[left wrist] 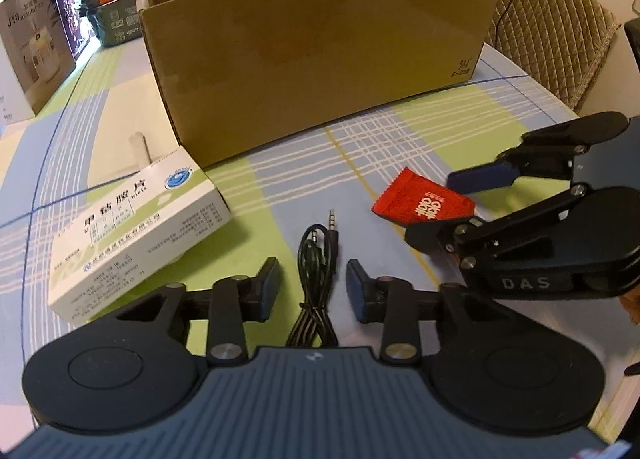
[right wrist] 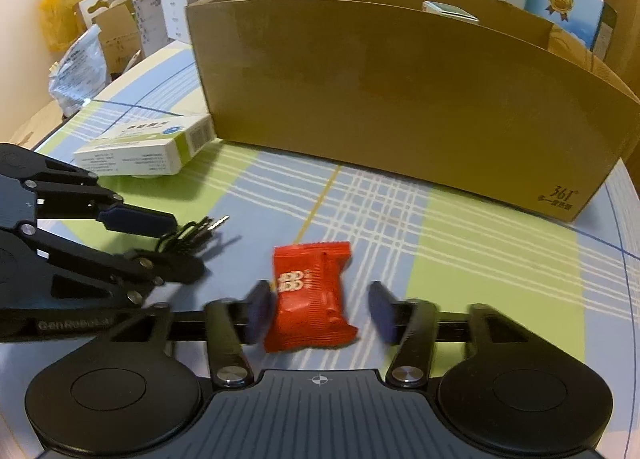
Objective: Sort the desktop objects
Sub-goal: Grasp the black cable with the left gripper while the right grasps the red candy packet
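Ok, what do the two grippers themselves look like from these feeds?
Both match: the left gripper and right gripper have black linkage bars with silver pivot bolts, two round black discs at the base, and a ribbed grey-blue centre plate with a small crosshair mark. Fingers carry dark blue pads. Side lettering reads "DAS" on the right one and "GenRobot.ai", I think, on the left. No cables or sleeves show.

Cardboard box walls hide most of its contents.
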`<state>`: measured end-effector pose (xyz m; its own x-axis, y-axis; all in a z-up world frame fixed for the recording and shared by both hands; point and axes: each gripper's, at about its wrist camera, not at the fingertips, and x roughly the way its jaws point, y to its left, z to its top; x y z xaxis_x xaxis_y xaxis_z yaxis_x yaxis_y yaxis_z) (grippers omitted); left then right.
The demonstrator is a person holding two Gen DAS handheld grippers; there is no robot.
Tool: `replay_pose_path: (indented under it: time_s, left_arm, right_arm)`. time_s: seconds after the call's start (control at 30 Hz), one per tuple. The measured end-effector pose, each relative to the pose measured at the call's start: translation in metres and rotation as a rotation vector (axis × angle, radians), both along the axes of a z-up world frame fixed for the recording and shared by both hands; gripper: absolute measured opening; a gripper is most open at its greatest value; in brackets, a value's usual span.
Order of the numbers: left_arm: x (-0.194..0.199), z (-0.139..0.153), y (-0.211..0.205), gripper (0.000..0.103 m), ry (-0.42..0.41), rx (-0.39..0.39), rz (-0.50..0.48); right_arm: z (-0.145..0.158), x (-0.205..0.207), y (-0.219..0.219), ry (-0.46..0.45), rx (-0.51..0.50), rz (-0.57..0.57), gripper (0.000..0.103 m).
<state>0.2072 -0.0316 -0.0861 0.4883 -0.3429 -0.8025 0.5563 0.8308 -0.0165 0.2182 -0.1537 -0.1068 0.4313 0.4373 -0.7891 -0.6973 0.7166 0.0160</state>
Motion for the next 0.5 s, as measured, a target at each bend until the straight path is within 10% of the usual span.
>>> replay_pose_path:
  time_s: [0.5]
  left_arm:
    - [0.006,0.003,0.011,0.011,0.036,-0.052,0.058]
  right_arm:
    - [-0.002,0.002,0.003,0.003,0.010,0.004,0.055]
